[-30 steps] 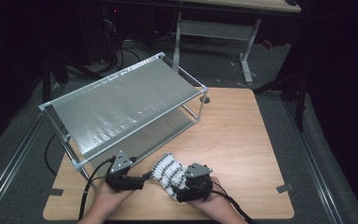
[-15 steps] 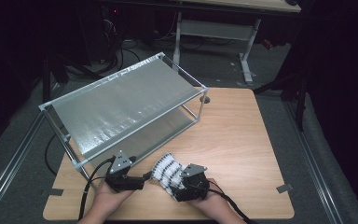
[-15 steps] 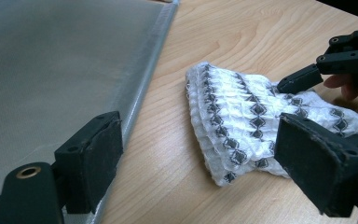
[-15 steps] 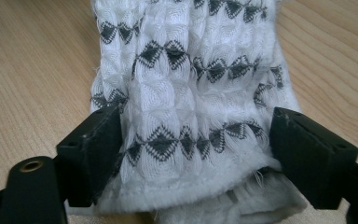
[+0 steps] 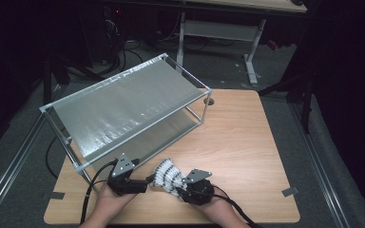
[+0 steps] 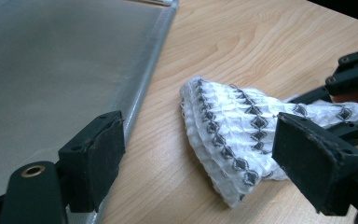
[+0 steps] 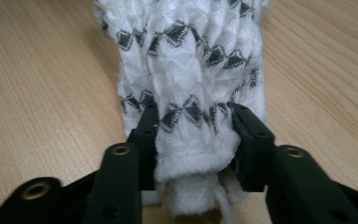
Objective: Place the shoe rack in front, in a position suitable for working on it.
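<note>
Seen from above: a wooden table (image 5: 247,137) in the middle of the frame, dark floor around it. Across the upper left of the table, a metal-framed rack (image 5: 123,107) with a translucent sheet as its slanted top. At the bottom centre, two hands, each with a black gripper. Between them, on the bare wood just below the rack's near edge, a crumpled white cloth (image 5: 167,174) with rows of small dark diamonds. Left gripper (image 5: 145,180) at the cloth's left end, right gripper (image 5: 179,186) at its lower right end. From the left gripper's camera: jaws wide apart, nothing between the pads; the cloth (image 6: 242,135) lying flat in the right half of the frame, close to the right jaw; the rack's sheet and rail (image 6: 65,79) across the upper left; the right gripper's black parts (image 6: 354,88) at the right edge, at the cloth's far end. From the right gripper's camera: jaws just closing, now clamped on the cloth (image 7: 191,79), pads pressed on both sides of a bunched end at the lower centre; remaining fabric stretched toward the top of the frame over the wood (image 7: 42,93).
</note>
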{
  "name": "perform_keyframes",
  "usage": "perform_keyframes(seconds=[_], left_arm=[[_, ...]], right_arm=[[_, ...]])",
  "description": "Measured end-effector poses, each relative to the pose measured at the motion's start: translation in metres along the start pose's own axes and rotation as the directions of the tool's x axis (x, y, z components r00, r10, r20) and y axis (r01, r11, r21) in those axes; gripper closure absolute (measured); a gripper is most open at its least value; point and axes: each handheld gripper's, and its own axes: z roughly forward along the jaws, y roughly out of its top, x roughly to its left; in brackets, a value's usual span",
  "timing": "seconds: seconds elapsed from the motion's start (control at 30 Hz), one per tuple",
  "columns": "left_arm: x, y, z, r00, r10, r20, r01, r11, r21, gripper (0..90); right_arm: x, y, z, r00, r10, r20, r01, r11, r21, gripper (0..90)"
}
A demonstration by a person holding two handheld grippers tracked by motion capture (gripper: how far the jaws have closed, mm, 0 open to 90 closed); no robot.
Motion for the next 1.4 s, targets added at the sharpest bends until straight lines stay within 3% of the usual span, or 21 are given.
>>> perform_keyframes(seconds=[0.1, 0.2, 0.53, 0.7, 0.83, 0.9, 1.0, 1.13, 1.27, 1.4], left_arm=[[0.000, 0.000, 0.000, 1.0000, 0.000, 0.000, 0.000, 1.0000, -0.003, 19.3], [0.000, 0.001, -0.001, 1.0000, -0.001, 0.000, 0.001, 1.0000, -0.007, 19.3], [-0.001, 0.005, 0.004, 0.9999, -0.001, 0.014, 0.002, 0.9996, -0.028, 20.9], [-0.008, 0.010, 0.015, 0.9989, 0.024, 0.041, -0.023, 0.9996, -0.016, 20.7], [-0.013, 0.017, 0.025, 0.9972, 0.040, 0.064, -0.039, 0.9990, -0.022, 20.4], [-0.016, 0.019, 0.030, 0.9964, 0.038, 0.076, -0.036, 0.9990, -0.026, 20.5], [-0.020, 0.023, 0.038, 0.9941, 0.053, 0.094, -0.052, 0.9985, -0.019, 20.4], [-0.026, 0.028, 0.048, 0.9892, 0.073, 0.127, -0.073, 0.9973, -0.004, 20.5], [-0.032, 0.031, 0.055, 0.9851, 0.085, 0.150, -0.084, 0.9964, -0.010, 20.4], [-0.036, 0.034, 0.059, 0.9821, 0.090, 0.165, -0.089, 0.9959, -0.015, 20.5]], right_arm=[[0.002, 0.000, 0.000, 0.9995, -0.030, -0.001, 0.030, 1.000, -0.005, 70.4], [0.003, 0.001, -0.002, 0.9992, -0.040, 0.005, 0.040, 0.999, -0.015, 72.0], [-0.016, -0.002, -0.031, 0.9949, 0.033, 0.095, -0.022, 0.994, -0.111, 71.6], [-0.030, -0.014, -0.050, 0.9830, 0.096, 0.156, -0.074, 0.987, -0.142, 71.2], [-0.043, -0.028, -0.067, 0.9635, 0.160, 0.215, -0.125, 0.978, -0.166, 70.9], [-0.051, -0.037, -0.077, 0.9494, 0.196, 0.246, -0.156, 0.972, -0.174, 70.8], [-0.065, -0.053, -0.092, 0.9215, 0.270, 0.280, -0.219, 0.955, -0.199, 70.8], [-0.081, -0.074, -0.111, 0.8712, 0.346, 0.348, -0.284, 0.933, -0.219, 70.8], [-0.094, -0.096, -0.126, 0.8147, 0.412, 0.408, -0.347, 0.910, -0.226, 70.5], [-0.104, -0.114, -0.133, 0.7695, 0.456, 0.447, -0.398, 0.890, -0.223, 70.4]])
